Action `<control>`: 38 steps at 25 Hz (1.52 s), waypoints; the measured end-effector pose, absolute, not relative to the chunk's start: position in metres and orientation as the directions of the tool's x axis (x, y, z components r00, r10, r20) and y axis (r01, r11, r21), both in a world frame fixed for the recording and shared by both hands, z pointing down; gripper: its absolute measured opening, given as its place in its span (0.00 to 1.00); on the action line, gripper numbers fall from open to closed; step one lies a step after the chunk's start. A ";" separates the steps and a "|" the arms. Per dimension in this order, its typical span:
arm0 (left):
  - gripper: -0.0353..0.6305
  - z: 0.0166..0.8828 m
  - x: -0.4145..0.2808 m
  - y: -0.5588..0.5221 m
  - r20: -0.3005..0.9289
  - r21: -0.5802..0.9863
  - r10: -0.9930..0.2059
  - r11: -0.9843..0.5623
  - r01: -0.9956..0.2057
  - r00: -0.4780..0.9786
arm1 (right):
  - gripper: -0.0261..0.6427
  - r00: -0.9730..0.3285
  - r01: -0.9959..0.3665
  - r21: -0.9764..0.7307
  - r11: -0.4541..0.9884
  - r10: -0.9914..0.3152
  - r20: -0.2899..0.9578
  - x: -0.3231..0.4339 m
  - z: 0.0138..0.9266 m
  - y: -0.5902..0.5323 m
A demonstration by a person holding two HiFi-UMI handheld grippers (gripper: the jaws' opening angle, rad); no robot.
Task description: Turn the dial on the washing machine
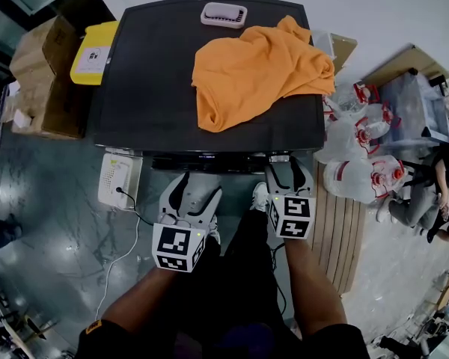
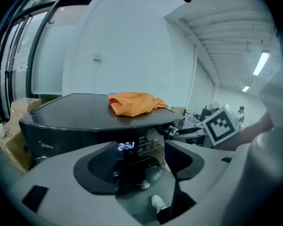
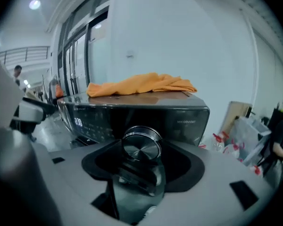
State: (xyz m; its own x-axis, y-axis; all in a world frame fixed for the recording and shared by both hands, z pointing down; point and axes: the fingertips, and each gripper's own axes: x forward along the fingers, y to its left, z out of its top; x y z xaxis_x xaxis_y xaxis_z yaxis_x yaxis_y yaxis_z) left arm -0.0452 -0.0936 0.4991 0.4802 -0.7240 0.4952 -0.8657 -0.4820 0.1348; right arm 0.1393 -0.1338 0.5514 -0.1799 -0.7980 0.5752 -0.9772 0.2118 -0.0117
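Washer dial [image 3: 141, 146], between right tool's [image 3: 142, 150] jaws

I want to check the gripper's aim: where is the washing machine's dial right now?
In the right gripper view the dial sits on the washing machine's front panel, between the right gripper's jaws; the lit display lies to its left.

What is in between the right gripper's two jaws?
The round silver metal dial of the black washing machine sits there, as the right gripper view shows.
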 end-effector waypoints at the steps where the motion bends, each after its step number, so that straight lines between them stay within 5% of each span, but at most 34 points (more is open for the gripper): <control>1: 0.53 0.499 -0.046 -0.094 0.494 0.137 -0.725 -0.481 -0.866 0.480 | 0.45 -0.202 -0.977 -0.061 0.204 -0.797 0.570 0.141 0.552 -0.134; 5: 0.53 0.497 -0.046 -0.094 0.491 0.139 -0.726 -0.481 -0.865 0.483 | 0.45 -0.245 -0.969 -0.134 0.206 -0.784 0.571 0.142 0.553 -0.134; 10: 0.53 0.486 -0.044 -0.095 0.473 0.146 -0.728 -0.490 -0.859 0.496 | 0.46 -0.214 -0.968 -0.015 0.252 -0.787 0.579 0.137 0.537 -0.129; 29: 0.52 0.337 -0.024 -0.090 0.307 0.061 -0.787 -0.545 -0.837 0.535 | 0.43 -0.229 -0.957 0.108 0.268 -0.932 0.280 0.115 0.335 -0.083; 30: 0.48 0.331 -0.025 -0.088 0.300 0.055 -0.792 -0.542 -0.838 0.532 | 0.41 -0.229 -0.957 0.112 0.267 -0.935 0.269 0.114 0.329 -0.081; 32: 0.16 0.322 -0.028 -0.083 0.291 0.053 -0.799 -0.535 -0.843 0.526 | 0.36 -0.232 -0.955 0.125 0.268 -0.941 0.248 0.112 0.318 -0.076; 33: 0.10 0.318 -0.028 -0.080 0.293 0.054 -0.799 -0.535 -0.843 0.526 | 0.33 -0.235 -0.953 0.133 0.272 -0.940 0.246 0.111 0.313 -0.074; 38: 0.07 0.302 -0.023 -0.074 0.279 0.036 -0.792 -0.556 -0.831 0.542 | 0.13 -0.218 -0.957 0.138 0.256 -0.946 0.241 0.111 0.294 -0.067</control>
State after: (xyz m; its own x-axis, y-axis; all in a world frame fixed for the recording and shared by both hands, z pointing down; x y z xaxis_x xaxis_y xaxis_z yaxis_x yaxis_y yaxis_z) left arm -0.0230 -0.0741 0.3020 0.5423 -0.7924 0.2792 -0.8306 -0.5556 0.0364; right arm 0.1111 -0.0669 0.2938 -0.2180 -0.9456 0.2413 -0.9568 0.2559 0.1383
